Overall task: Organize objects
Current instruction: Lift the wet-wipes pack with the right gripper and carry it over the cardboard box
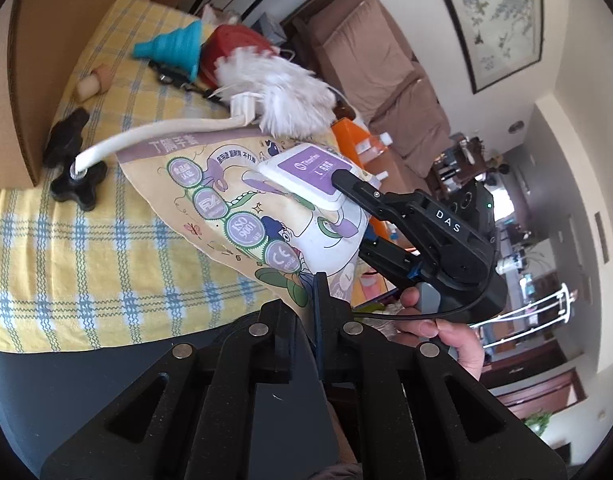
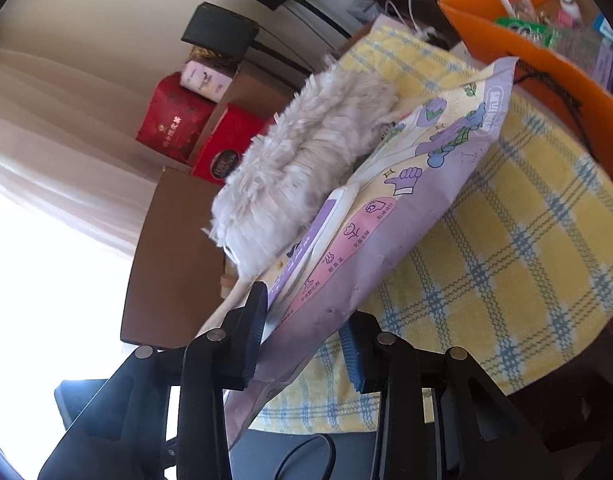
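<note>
A soft glove pack (image 1: pixel 242 216) with a white and purple lid lies over the yellow checked cloth (image 1: pixel 86 264). My left gripper (image 1: pixel 318 300) is shut, its fingers pinching the pack's near edge. My right gripper (image 1: pixel 354 220) comes in from the right, one finger on the lid and one under the pack. In the right wrist view the pack (image 2: pixel 386 220) sits between the right gripper's fingers (image 2: pixel 302 344), lifted off the cloth (image 2: pixel 506 260). A white fluffy duster (image 1: pixel 290 92) rests on the pack's far end; it also shows in the right wrist view (image 2: pixel 306 160).
On the cloth lie a black knob (image 1: pixel 74 160), a teal funnel (image 1: pixel 174 46), a red container (image 1: pixel 234 42) and a small wooden block (image 1: pixel 92 82). An orange box (image 2: pixel 546 64) with small items stands beyond the table. A brown cardboard box (image 1: pixel 14 80) stands at the left.
</note>
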